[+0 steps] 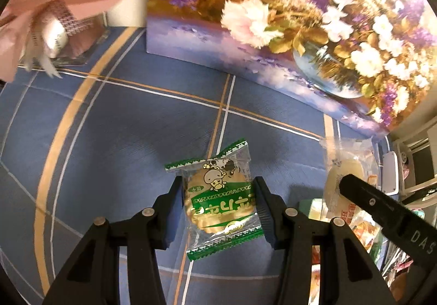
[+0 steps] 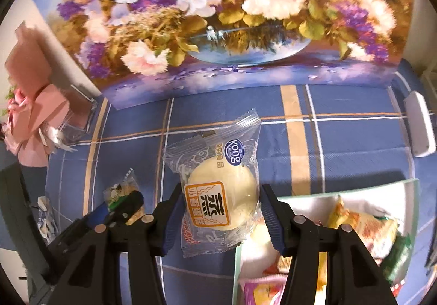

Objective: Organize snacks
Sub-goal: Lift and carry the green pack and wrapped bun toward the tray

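Left gripper (image 1: pixel 218 204) clamps the green biscuit packet (image 1: pixel 218 204); right gripper (image 2: pixel 220 212) grips 1 steamed cake packet (image 2: pixel 218 195), seemingly above the tablecloth (image 2: pixel 355 157).

2 tools (image 1: pixel 220 204), 2 held snacks (image 2: pixel 218 195)

Warm dim light, blurred fisheye edges

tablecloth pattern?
Blue tablecloth with white and orange plaid lines; clearest in the right wrist view.
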Available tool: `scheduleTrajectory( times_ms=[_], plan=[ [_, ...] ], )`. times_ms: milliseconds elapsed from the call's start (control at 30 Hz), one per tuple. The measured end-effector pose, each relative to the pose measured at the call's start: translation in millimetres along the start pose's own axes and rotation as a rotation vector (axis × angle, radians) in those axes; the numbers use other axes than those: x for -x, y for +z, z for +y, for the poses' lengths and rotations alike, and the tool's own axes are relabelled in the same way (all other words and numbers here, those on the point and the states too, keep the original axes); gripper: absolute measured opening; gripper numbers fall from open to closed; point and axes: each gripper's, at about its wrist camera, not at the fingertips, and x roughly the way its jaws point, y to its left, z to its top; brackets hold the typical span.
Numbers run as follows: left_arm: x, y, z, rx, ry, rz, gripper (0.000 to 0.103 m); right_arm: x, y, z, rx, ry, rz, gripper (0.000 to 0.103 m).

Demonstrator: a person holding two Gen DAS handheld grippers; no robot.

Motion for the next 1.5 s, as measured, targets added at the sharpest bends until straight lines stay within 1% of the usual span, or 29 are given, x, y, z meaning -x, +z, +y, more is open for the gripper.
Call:
scheduleTrajectory(
  times_ms=[33, 100, 167, 467, 733, 867, 967, 1100, 1233, 1400, 1500],
  plan=[
    [5.9, -3.6, 7.3, 0.001, -0.003, -0.008, 0.052, 2.3, -3.0, 1.1, -0.001, 0.006, -0.005, 0.057],
    [24.8, -11.7, 10.3, 0.001, 0.002, -0.032, 0.052, 15.9, -12.4, 3.8, -0.005, 0.022, -0.022, 0.057],
    [37.4, -18.1, 11.1, -0.002, 0.0, -0.052, 0.052, 24.0, -21.2, 7.4, -0.006, 0.021, -0.037, 0.057],
    [77.3, -47.9, 16.3, 0.022, -0.021, -0.117, 0.052, 50.0, -65.1, 12.5, -0.053, 0.013, -0.069, 0.057],
    [90.8, -76.3, 19.3, 0.038, -0.021, -0.151, 0.052, 63.0, -99.6, 5.4, -0.098, -0.005, -0.087, 0.057],
    [94.0, -87.6, 14.7, 0.04, -0.02, -0.159, 0.052, 64.7, -114.5, -1.1, -0.131, -0.008, -0.077, 0.057],
    [97.5, -95.1, 7.5, 0.037, -0.021, -0.169, 0.052, 65.1, -120.0, -3.6, -0.13, -0.025, -0.073, 0.057],
    [101.2, -101.0, -5.5, 0.024, -0.024, -0.177, 0.052, 67.2, -123.7, -15.7, -0.153, -0.035, -0.068, 0.057],
    [101.8, -106.1, -23.7, -0.015, -0.028, -0.18, 0.052, 70.7, -123.9, -32.5, -0.181, -0.059, -0.069, 0.057],
    [97.6, -113.3, -42.2, -0.068, -0.028, -0.173, 0.052, 76.9, -124.1, -68.5, -0.255, -0.089, -0.067, 0.057],
    [94.8, -119.2, -54.1, -0.101, -0.037, -0.166, 0.052, 82.0, -125.2, -92.6, -0.305, -0.127, -0.071, 0.058]
  ],
)
